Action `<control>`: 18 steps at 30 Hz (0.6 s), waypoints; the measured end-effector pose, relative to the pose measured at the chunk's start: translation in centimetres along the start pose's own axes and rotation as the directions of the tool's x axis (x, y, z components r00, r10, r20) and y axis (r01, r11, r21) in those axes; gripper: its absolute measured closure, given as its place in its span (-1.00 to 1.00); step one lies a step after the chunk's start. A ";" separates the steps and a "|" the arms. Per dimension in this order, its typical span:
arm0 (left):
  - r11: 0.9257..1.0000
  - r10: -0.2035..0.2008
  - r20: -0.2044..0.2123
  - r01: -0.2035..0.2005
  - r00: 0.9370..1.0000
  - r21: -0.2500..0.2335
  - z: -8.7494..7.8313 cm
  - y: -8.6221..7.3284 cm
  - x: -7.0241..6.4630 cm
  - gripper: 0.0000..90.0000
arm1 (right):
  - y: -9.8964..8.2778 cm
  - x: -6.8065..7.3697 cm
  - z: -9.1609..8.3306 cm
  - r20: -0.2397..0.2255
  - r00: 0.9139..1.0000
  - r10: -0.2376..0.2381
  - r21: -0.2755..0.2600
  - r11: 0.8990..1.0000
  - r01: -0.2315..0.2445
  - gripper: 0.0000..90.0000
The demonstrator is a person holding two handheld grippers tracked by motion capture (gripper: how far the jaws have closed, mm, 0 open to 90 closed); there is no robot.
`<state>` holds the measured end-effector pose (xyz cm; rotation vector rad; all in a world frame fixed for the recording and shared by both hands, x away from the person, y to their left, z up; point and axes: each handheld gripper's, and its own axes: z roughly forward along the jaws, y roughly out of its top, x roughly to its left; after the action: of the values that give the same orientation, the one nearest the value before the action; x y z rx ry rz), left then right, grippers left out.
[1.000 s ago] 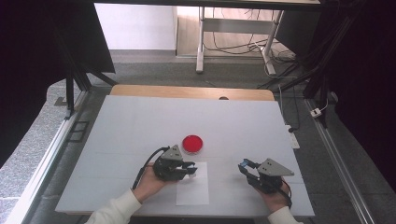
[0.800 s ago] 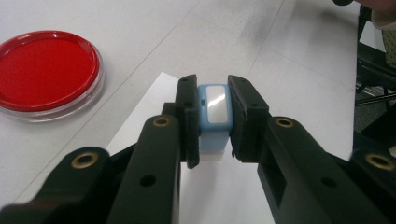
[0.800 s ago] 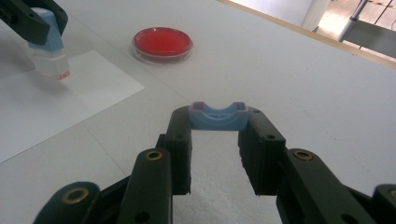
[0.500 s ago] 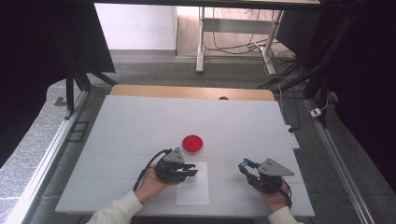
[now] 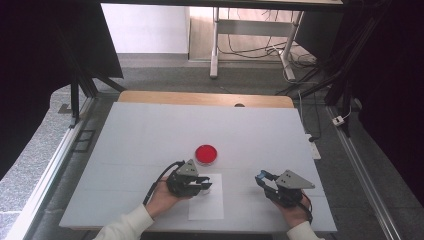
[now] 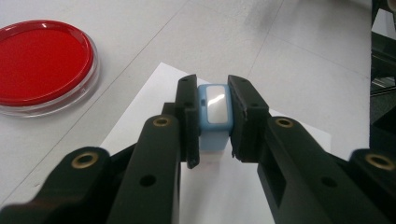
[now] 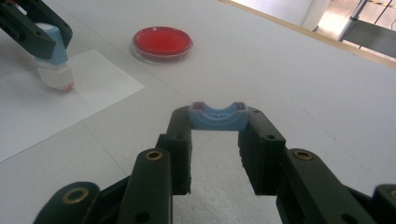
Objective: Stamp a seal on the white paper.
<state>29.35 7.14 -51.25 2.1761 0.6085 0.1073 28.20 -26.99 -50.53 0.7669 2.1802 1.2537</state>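
My left hand-held gripper [image 5: 204, 186] is closed on a light blue stamp [image 6: 214, 116], one jaw pressing each side of its body. In the left gripper view the stamp stands between the jaw tips with its pale top face towards the camera. In the right gripper view its white lower end, edged with red, points down at the white paper sheet [image 5: 207, 206]; whether it touches the sheet I cannot tell from that angle. The sheet lies flat on the near middle of the surface [image 5: 150, 130], and my left hand-held gripper sits over its far left corner.

My right hand-held gripper [image 5: 262, 180] is closed on the stamp's light blue cap [image 7: 218, 116], a small shell with a curved dip in its upper edge. The cap is clamped crosswise between the jaw tips, its ends against the two jaws. This hand-held gripper is at the near right of the surface, well apart from the sheet.

A round red ink pad [image 5: 206, 154] in a clear dish rests on the surface just beyond the far edge of the sheet, near the left hand-held gripper and to the left of the right one.
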 end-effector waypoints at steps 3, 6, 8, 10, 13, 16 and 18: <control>1.000 0.007 -0.001 -0.007 1.000 0.004 0.1 0.0 -0.1 0.66 | 0.0 0.0 0.0 0.002 1.000 0.000 0.003 1.000 0.000 0.45; 1.000 0.008 0.000 -0.008 1.000 0.006 0.2 -0.1 -0.1 0.66 | 0.0 0.0 0.0 0.002 1.000 -0.002 0.002 1.000 0.002 0.45; 1.000 0.009 0.000 -0.009 1.000 0.009 0.2 -0.1 -0.1 0.66 | 0.0 0.0 0.0 -0.001 1.000 0.000 0.001 1.000 0.000 0.45; 1.000 0.010 0.000 -0.010 1.000 0.010 0.3 -0.2 -0.2 0.66 | 0.0 0.0 0.0 -0.001 1.000 0.001 0.002 1.000 -0.001 0.45; 1.000 0.018 -0.001 -0.018 1.000 0.015 0.3 -0.2 -0.3 0.66 | 0.0 0.0 0.0 -0.002 1.000 0.000 0.002 1.000 0.000 0.45; 1.000 0.012 -0.003 -0.012 1.000 0.021 0.3 -0.1 -0.3 0.67 | 0.0 0.0 0.0 0.000 1.000 0.000 0.002 1.000 0.000 0.45; 1.000 0.013 -0.004 -0.012 1.000 0.023 0.3 -0.1 -0.4 0.67 | 0.0 0.0 0.0 0.000 1.000 -0.001 0.002 1.000 0.001 0.45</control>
<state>29.05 6.85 -51.46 2.2030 0.6017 0.1124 28.19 -27.01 -50.52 0.7666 2.1819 1.2515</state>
